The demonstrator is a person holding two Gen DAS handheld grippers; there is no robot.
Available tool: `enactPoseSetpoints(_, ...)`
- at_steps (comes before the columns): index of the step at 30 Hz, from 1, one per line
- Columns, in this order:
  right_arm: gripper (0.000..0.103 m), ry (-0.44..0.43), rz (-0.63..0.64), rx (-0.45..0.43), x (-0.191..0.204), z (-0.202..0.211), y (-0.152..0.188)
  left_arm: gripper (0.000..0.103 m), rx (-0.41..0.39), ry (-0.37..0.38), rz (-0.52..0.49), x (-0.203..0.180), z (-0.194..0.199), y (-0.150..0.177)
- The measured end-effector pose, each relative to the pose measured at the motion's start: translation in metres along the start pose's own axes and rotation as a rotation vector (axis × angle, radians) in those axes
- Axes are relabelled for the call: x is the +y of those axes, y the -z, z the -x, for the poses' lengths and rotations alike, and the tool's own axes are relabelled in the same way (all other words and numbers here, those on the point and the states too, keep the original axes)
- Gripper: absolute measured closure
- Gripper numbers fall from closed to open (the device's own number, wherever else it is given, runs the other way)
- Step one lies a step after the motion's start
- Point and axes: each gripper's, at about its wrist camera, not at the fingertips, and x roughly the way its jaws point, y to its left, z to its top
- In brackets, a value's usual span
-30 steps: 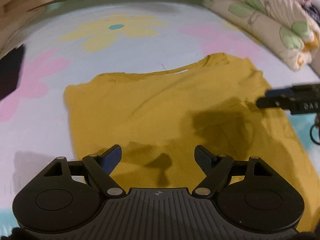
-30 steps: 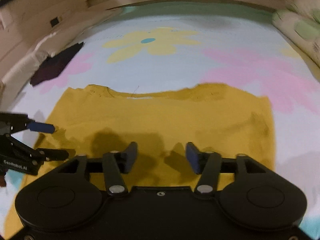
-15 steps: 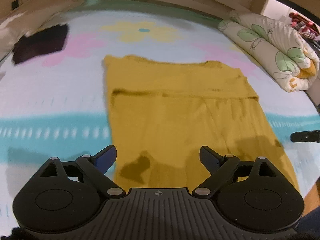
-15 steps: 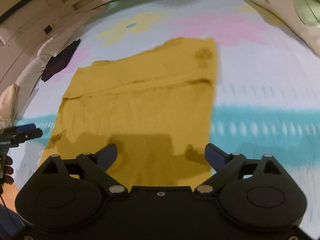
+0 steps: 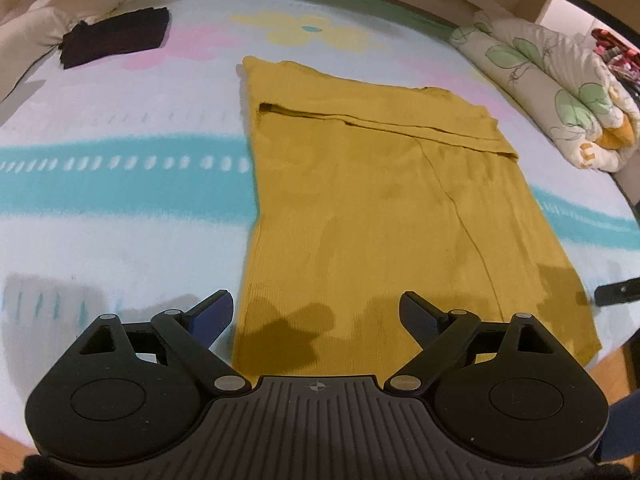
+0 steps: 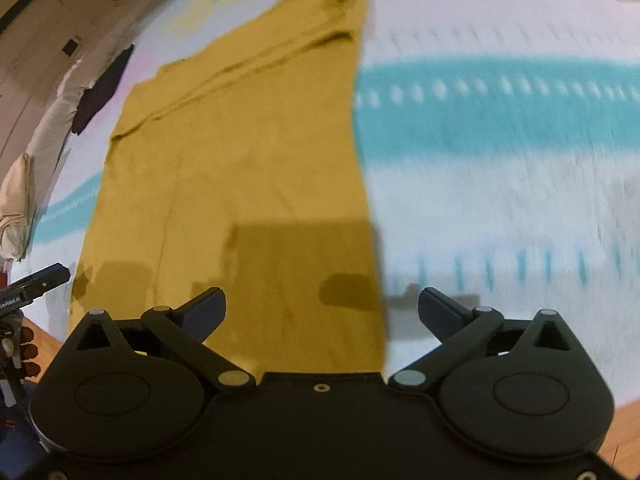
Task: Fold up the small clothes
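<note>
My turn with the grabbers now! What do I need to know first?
Left gripper: open, holding nothing, over the near left corner of the yellow top.
Right gripper: fingers opening wide, nothing gripped, over the top's near right edge.
The yellow top lies flat on the flowery bedsheet, sides folded in to make a long strip, with a folded band across its far end.
A dark garment lies at the far left and a rolled quilt at the far right.
Left to do, probably: fold the strip up shorter from the near end.
</note>
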Motion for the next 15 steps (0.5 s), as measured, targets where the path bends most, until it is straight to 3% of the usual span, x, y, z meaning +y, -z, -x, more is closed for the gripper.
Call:
enactPoseSetpoints(12,0.0,-0.015,0.008,0.066,-0.001,-0.008,0.017,0.012,0.085,-0.052,0.02,0.009,-0.006,0.018)
enactPoseSetpoints(15,0.0,-0.016,0.007,0.069,0.001,-0.009,0.017,0.012,0.1,-0.011,0.08,0.017,-0.009,0.019)
